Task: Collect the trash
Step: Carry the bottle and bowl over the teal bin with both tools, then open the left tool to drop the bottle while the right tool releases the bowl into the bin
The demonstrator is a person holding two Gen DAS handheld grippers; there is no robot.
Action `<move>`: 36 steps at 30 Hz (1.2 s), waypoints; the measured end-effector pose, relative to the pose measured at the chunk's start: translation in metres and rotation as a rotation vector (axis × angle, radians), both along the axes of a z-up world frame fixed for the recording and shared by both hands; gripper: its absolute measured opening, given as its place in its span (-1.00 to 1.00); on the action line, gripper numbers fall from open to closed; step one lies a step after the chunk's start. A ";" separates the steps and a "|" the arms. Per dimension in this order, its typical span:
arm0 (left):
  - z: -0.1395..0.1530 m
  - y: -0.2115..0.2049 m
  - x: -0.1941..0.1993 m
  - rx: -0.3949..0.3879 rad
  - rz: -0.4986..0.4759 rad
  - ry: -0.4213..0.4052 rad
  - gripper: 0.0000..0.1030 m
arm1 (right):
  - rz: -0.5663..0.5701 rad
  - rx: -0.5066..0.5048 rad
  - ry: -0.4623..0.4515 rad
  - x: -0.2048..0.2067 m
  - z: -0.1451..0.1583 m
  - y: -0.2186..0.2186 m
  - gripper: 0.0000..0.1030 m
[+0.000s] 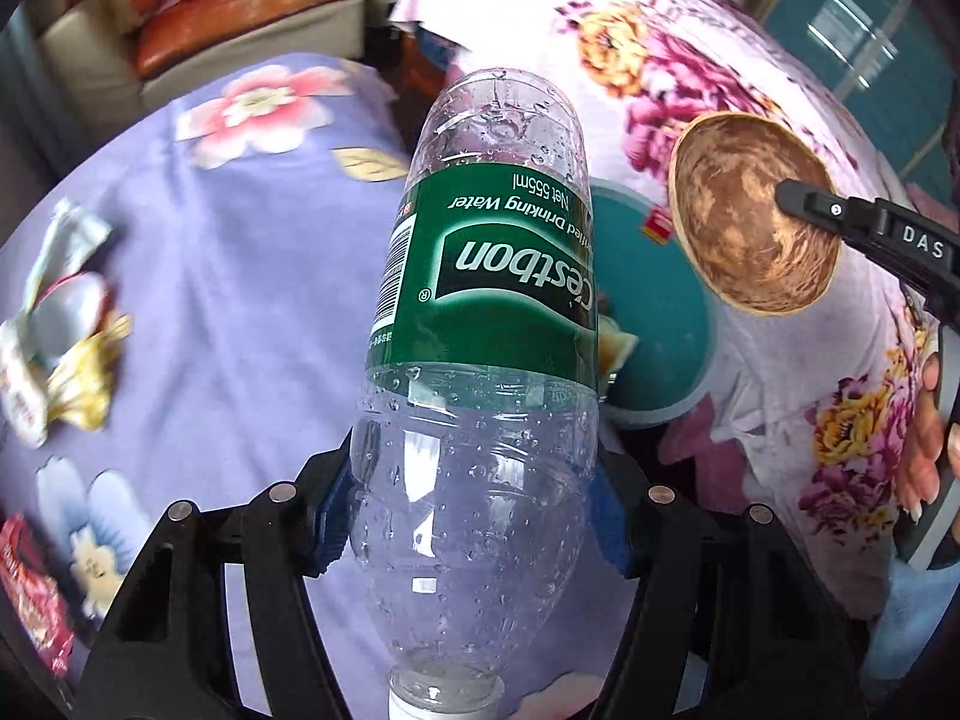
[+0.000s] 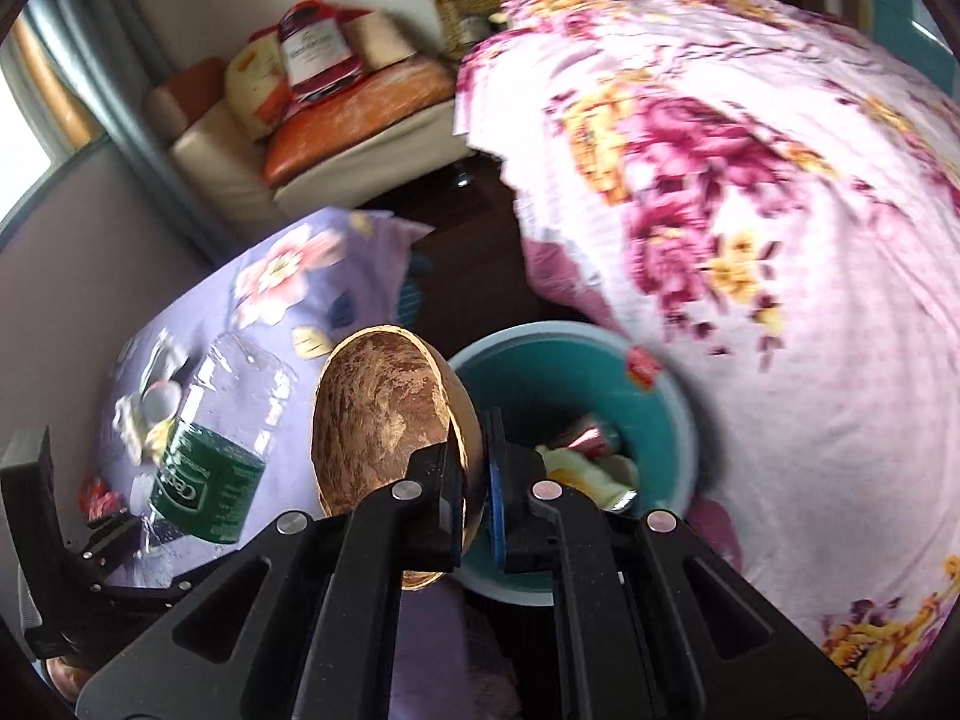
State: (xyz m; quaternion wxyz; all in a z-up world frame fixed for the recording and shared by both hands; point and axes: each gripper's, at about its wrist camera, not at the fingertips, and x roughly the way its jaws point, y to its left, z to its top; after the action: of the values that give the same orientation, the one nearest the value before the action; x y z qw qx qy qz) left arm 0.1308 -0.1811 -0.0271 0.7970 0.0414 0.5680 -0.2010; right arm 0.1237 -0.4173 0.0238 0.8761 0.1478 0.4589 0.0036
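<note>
Inside teal bin (image 2: 672, 420): crushed can (image 2: 591, 439).

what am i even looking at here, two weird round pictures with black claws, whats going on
No robot here: a person carries a hand-held gripper in each hand, and each has a wide-angle camera looking along its two fingers, hence the round, bent pictures.

The left camera shows the left gripper clamped on a clear plastic water bottle with a green label, cap end toward the camera. The right camera shows the right gripper pinching the rim of a brown coconut-shell bowl.

Between them stands a teal round bin already holding a crushed can and wrappers. Crumpled wrappers lie on the purple floral cloth; a pink floral cloth covers the other side.
</note>
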 end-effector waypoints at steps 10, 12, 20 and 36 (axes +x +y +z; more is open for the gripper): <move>-0.037 -0.071 0.033 -0.032 -0.050 0.166 0.27 | -0.077 -0.005 0.035 -0.001 -0.015 -0.064 -0.88; -0.044 -0.078 0.036 -0.032 -0.049 0.188 0.28 | -0.079 -0.004 0.040 0.001 -0.019 -0.066 -0.87; -0.054 -0.098 0.046 0.012 -0.042 0.182 0.45 | -0.085 -0.003 0.078 0.010 -0.035 -0.071 -0.87; -0.049 -0.085 0.042 -0.005 -0.019 0.121 0.73 | -0.070 -0.006 0.135 0.021 -0.059 -0.069 -0.87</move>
State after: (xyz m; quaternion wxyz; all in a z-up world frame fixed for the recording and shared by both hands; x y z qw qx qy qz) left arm 0.1728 -0.2663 -0.0758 0.7595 0.0326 0.6142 -0.2120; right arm 0.1447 -0.4864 -0.0354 0.8432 0.1610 0.5116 -0.0383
